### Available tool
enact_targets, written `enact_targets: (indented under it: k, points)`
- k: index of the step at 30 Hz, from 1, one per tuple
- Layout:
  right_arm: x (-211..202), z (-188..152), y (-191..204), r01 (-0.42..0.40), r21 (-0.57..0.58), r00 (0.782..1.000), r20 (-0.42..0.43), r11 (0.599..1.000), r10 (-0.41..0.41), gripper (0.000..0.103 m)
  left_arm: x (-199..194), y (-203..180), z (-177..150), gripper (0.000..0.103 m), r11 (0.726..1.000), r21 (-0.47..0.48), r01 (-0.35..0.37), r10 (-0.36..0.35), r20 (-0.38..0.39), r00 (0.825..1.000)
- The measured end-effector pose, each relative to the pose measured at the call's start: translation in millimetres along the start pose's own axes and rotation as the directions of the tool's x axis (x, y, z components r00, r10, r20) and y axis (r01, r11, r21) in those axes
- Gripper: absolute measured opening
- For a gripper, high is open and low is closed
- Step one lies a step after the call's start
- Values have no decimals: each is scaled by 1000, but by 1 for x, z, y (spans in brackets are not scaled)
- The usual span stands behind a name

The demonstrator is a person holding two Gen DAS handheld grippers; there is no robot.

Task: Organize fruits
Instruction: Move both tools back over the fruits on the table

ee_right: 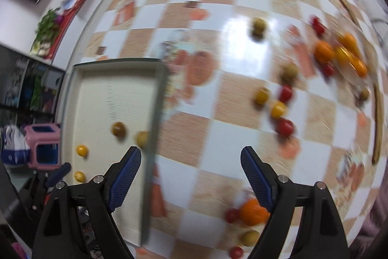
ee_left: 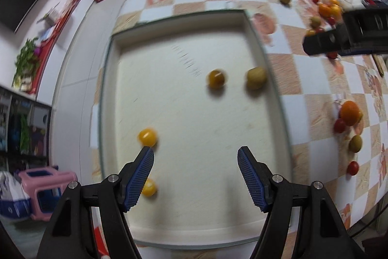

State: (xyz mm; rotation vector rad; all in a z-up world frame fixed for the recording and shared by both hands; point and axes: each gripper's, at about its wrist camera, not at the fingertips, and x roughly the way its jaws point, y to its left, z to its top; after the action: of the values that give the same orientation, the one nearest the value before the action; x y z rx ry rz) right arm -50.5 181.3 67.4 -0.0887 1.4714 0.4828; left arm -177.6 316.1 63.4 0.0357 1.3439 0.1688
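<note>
The left tool [ee_left: 196, 157] hangs with its jaws spread over a shallow white tray [ee_left: 252, 23] that holds four small yellowish fruits. More fruits, including an orange [ee_left: 350, 112], lie scattered along the checkered bench [ee_left: 286, 69] toward its right edge.

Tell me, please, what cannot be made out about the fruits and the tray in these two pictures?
- Left wrist view: one yellow fruit in the tray is half hidden behind the left gripper's finger.
- Right wrist view: motion blur smears the loose fruits; their kinds are unclear.
- Right wrist view: the right gripper's frame hides the tray's near corner.
</note>
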Motion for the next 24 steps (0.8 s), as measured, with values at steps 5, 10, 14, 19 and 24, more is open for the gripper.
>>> enact_targets:
  k: [5, 10, 14, 19, 24]
  points:
    - [-6, -16, -45, 25, 87, 1000, -6, 996, -24, 87, -10, -25, 17, 73, 998, 63, 12, -14, 24, 1000]
    - [-12, -29, -90, 52, 172, 999, -5, 984, -52, 87, -21, -55, 43, 73, 993, 111, 39, -44, 44, 998]
    - [-15, -36, -121, 71, 215, 997, -9, 974, -70, 87, -25, -81, 68, 73, 989, 139, 56, -67, 72, 995]
    - [-20, -36, -157, 103, 258, 994, -6, 961, -105, 87, -6, -108, 95, 73, 985, 170, 34, -46, 65, 997]
    - [-23, -27, -192, 115, 297, 992, 8, 948, -123, 87, 23, -121, 114, 73, 985, 171, 31, -36, 27, 999]
